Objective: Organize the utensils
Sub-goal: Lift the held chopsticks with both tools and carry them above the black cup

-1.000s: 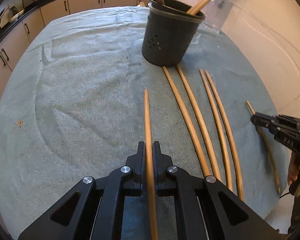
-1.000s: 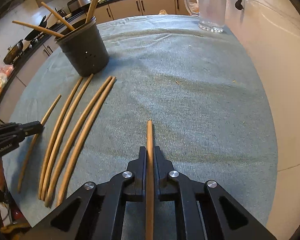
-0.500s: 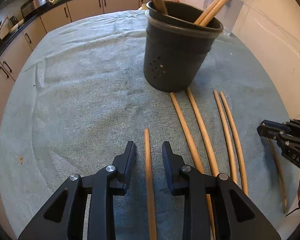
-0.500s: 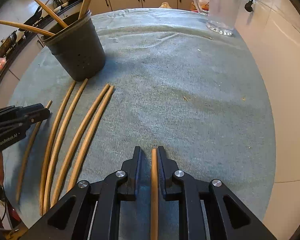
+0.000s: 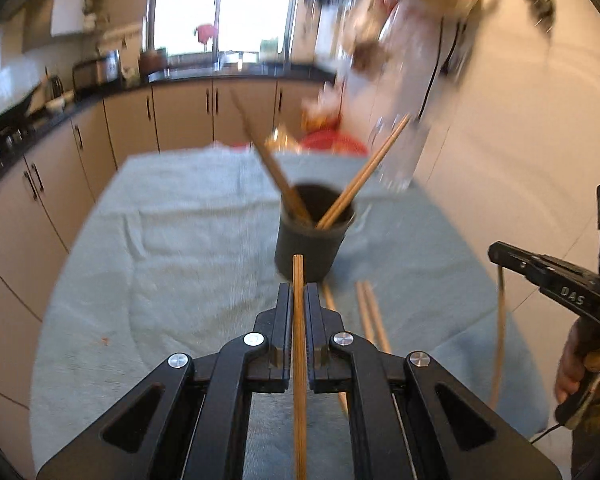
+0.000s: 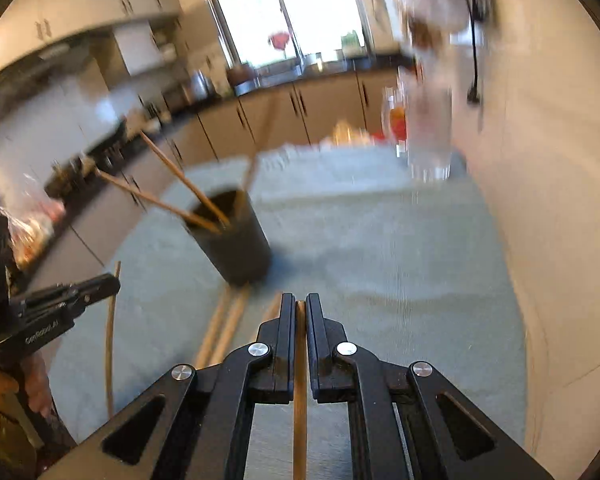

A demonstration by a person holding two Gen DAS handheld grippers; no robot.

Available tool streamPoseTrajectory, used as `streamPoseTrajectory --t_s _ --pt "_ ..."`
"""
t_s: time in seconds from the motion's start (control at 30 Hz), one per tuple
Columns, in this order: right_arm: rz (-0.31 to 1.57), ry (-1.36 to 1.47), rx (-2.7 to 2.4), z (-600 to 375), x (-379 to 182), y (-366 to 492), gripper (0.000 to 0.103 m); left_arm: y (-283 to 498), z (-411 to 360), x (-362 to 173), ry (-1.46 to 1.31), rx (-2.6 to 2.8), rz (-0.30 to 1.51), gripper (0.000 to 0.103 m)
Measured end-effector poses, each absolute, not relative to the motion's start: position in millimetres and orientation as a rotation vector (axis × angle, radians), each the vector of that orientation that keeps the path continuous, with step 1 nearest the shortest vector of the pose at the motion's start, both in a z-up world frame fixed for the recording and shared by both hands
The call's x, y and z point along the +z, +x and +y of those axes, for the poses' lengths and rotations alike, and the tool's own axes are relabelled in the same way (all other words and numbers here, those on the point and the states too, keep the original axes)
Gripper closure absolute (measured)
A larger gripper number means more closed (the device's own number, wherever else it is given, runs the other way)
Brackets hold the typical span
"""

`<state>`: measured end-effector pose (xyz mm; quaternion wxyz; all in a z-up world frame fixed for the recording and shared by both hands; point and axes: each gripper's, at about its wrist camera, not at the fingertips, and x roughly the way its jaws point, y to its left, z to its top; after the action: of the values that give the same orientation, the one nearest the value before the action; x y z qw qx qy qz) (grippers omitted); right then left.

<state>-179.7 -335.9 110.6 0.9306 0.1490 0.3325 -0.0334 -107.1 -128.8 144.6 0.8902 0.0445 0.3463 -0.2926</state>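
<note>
A dark utensil holder [image 5: 311, 242] stands on the grey-green cloth with several wooden chopsticks leaning in it; it also shows in the right wrist view [image 6: 236, 244]. My left gripper [image 5: 298, 292] is shut on a wooden chopstick [image 5: 299, 344], held lifted and pointing at the holder. My right gripper [image 6: 300, 300] is shut on another wooden chopstick [image 6: 300, 392], raised above the cloth right of the holder. Loose chopsticks [image 5: 370, 316] lie on the cloth in front of the holder, also in the right wrist view [image 6: 228, 320].
A clear glass pitcher [image 6: 428, 136] stands at the far right of the table near the wall. Kitchen cabinets [image 5: 180, 116] and a dark counter run behind and to the left. The table's cloth [image 5: 160, 240] stretches left of the holder.
Both grippers closed on their chopsticks and lifted them off the cloth, tilting up so the views now look across the table toward the holder. Both views are motion-blurred.
</note>
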Motion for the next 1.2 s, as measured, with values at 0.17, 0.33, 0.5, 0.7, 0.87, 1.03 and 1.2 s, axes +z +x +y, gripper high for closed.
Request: streamPoseTrajectory --t_s 0.17,0.33,0.5,0.7,0.87,1.03,1.2 --pt "0.538 0.274 -0.076 -321 142 -216 0.098 -150 -109 171 0.078 -0.599 0.6 0.098" --pt "0.485 0.274 -0.072 -306 154 -242 0.098 -179 -93 175 0.084 -0.567 0.534 0.098" --pt "0.47 0.247 -0.072 -294 162 -264 0.098 -194 -75 180 0.059 -0.58 0.513 0.098" --pt "0.471 0.209 -0.054 -286 169 -274 0.098 -207 -61 188 0.047 -0.588 0.514 0.098" --pt "0.467 0.203 -0.043 -282 172 -278 0.098 -213 -51 193 0.02 -0.592 0.509 0.098" --pt "0.453 0.222 -0.033 -284 177 -277 0.098 -213 -45 201 -0.01 -0.595 0.492 0.098" --pt "0.44 0.235 -0.042 -289 183 -269 0.098 -202 -44 214 -0.057 -0.627 0.495 0.098"
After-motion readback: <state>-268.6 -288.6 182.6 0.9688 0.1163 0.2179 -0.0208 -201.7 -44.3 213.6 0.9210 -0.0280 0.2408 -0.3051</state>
